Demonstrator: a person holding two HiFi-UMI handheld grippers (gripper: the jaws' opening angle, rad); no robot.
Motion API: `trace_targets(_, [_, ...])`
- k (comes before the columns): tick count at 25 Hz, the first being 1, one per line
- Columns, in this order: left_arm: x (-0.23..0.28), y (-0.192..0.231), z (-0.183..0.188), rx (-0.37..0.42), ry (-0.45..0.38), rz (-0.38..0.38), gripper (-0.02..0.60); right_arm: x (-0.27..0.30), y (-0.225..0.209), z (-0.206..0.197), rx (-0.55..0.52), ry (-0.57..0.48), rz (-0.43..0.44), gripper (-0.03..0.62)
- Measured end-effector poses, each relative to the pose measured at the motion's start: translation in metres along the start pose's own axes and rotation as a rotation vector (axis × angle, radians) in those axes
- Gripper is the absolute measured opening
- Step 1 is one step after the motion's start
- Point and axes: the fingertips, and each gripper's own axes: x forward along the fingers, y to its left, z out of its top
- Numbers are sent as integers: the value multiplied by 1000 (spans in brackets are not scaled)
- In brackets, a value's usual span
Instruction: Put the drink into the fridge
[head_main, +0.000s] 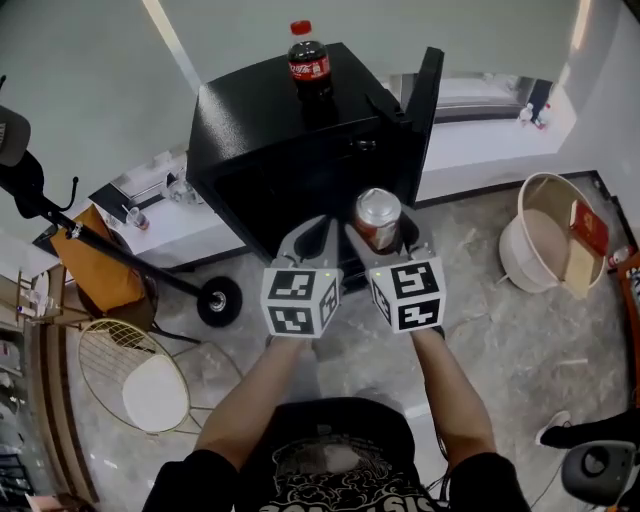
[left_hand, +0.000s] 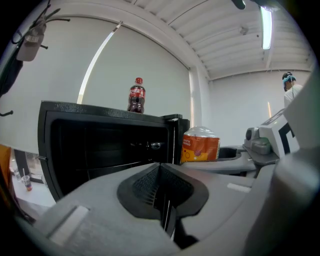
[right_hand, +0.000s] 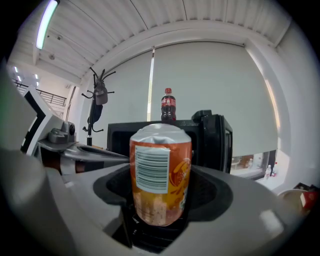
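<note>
Marble floor (head_main: 500, 340) lay under one black fridge (head_main: 270, 150), door open, one cola bottle (head_main: 309, 62) on top. Right gripper (head_main: 386, 232) clamped one orange can (head_main: 377, 212); left gripper (head_main: 318, 230) had its jaws pressed together, empty.

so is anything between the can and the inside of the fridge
Nothing visible. The door of the fridge stands open, and the can in the right gripper faces the opening. The cola bottle sits on top, out of the path.

Coca-Cola script on the red label of the bottle (head_main: 309, 62); print on the can (right_hand: 161, 172) unreadable
</note>
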Motion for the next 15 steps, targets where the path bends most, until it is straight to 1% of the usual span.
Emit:
trace_targets(7, [32, 39, -46, 4, 48, -37, 5, 46, -3, -57, 34, 15, -74, 330])
trace_targets(15, [66, 67, -86, 30, 80, -81, 5, 100, -9, -111, 83, 8, -154, 330])
